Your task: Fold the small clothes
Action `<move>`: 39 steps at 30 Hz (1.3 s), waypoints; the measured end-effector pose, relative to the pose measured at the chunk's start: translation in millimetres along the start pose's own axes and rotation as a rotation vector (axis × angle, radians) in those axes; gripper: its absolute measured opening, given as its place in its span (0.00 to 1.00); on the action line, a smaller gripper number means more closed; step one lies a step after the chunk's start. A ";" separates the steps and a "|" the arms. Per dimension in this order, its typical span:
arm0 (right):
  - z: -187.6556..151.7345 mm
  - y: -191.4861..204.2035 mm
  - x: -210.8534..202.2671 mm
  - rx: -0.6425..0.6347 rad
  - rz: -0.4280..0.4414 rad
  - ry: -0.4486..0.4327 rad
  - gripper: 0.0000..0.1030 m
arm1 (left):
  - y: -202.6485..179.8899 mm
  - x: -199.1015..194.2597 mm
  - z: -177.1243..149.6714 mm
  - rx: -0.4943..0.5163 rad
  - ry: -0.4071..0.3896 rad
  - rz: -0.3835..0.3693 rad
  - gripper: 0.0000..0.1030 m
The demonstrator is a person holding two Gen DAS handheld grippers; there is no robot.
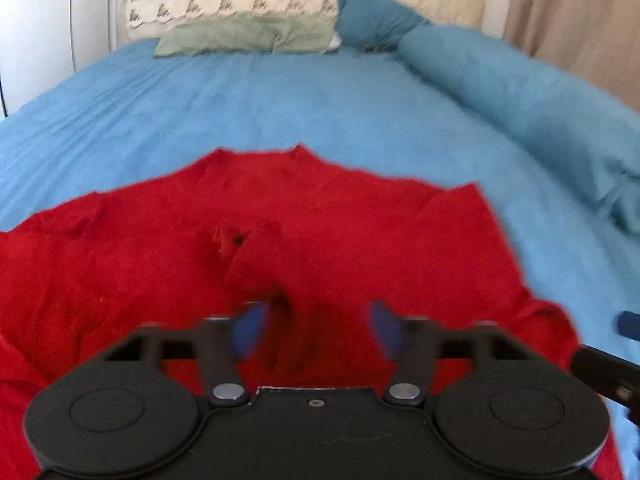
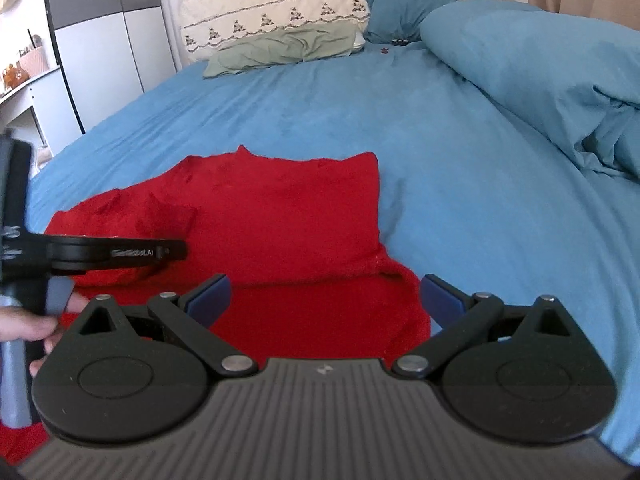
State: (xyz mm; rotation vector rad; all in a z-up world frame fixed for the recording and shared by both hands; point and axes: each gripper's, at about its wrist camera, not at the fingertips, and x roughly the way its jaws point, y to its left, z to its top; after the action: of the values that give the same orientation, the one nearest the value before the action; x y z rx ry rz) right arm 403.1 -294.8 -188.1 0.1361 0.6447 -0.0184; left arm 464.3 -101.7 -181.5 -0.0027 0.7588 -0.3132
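Faintly, blurred "...obot.AI" lettering on left gripper [image 2: 176, 250] over red garment [image 2: 288, 216].

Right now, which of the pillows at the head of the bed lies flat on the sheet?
The sage-green pillow; it lies flat on the blue sheet, while the embroidered cream pillow and teal pillow stand propped behind.

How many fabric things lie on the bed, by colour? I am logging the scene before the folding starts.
Red: 1, the red garment
Sage green: 1, the green pillow
Cream: 1, the embroidered pillow
Teal: 2, the teal pillow and the bunched duvet
Total: 5
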 end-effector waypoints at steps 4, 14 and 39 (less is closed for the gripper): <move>14.1 10.8 -8.4 -0.024 0.014 -0.018 1.00 | 19.9 -43.8 -3.5 0.000 -0.029 0.000 0.73; 30.7 97.6 20.3 -0.254 0.071 0.042 1.00 | 102.7 -105.7 -42.1 -0.167 -0.105 0.144 0.99; 37.5 109.8 124.9 0.033 0.066 0.203 0.59 | 122.3 -109.9 -62.9 -0.260 -0.072 0.090 0.99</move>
State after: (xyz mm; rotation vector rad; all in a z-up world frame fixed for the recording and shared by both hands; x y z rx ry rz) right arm 532.0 -187.8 -220.1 0.1923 0.8425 0.0491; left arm 380.9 52.6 -167.0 -0.2232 0.7214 -0.1270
